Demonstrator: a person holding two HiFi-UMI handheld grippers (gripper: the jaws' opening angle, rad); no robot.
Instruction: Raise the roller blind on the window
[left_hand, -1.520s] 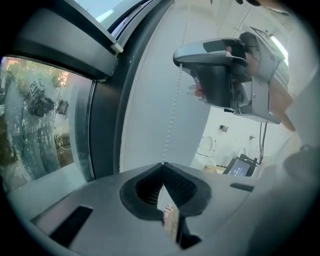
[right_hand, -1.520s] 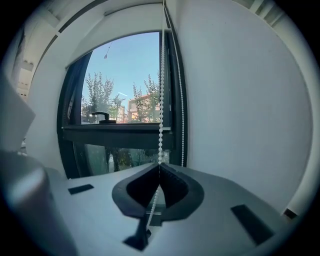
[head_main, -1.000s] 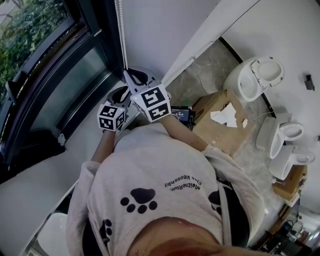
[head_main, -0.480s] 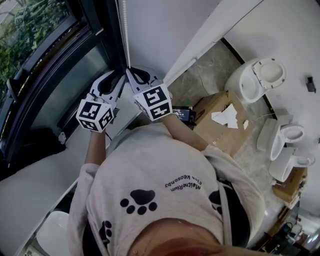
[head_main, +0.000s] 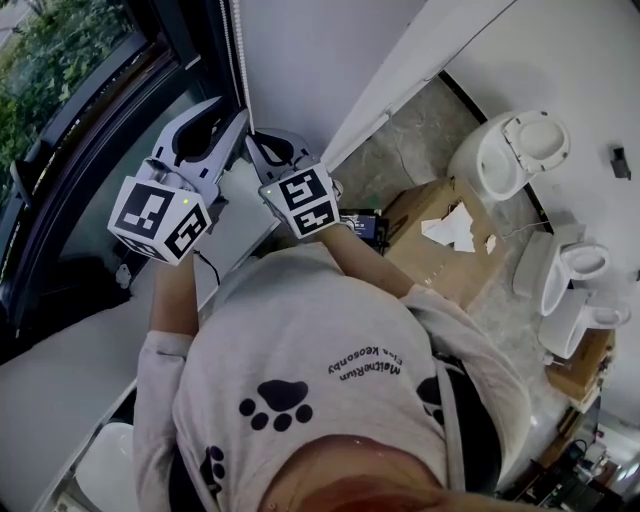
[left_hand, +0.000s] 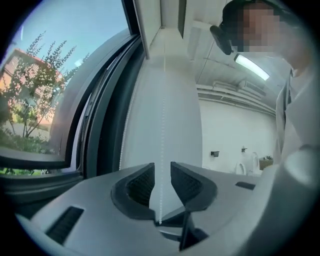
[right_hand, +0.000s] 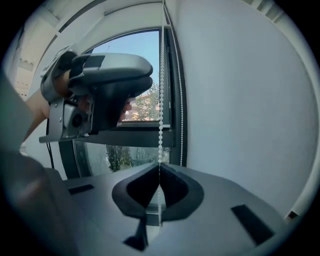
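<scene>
A white bead chain (head_main: 238, 50) hangs beside the dark-framed window (head_main: 90, 130). In the right gripper view the chain (right_hand: 160, 115) drops straight into my right gripper (right_hand: 159, 169), which is shut on it; the chain's second strand (right_hand: 180, 100) hangs free behind. My left gripper (head_main: 238, 118) is higher on the same chain than my right gripper (head_main: 252, 146). In the left gripper view the chain (left_hand: 163, 100) runs between the jaws of my left gripper (left_hand: 162, 172), which stand apart without pressing it. I cannot make out the blind itself.
A white sill (head_main: 80, 350) runs below the window and a white wall (head_main: 320, 60) stands right of the chain. On the floor are a cardboard box (head_main: 440, 250) and several white toilets (head_main: 515, 150). The person's body fills the lower middle of the head view.
The left gripper has climbed along the chain from beside the right gripper to above it, its jaws still apart. The right gripper has stayed where it was, shut on the chain.
</scene>
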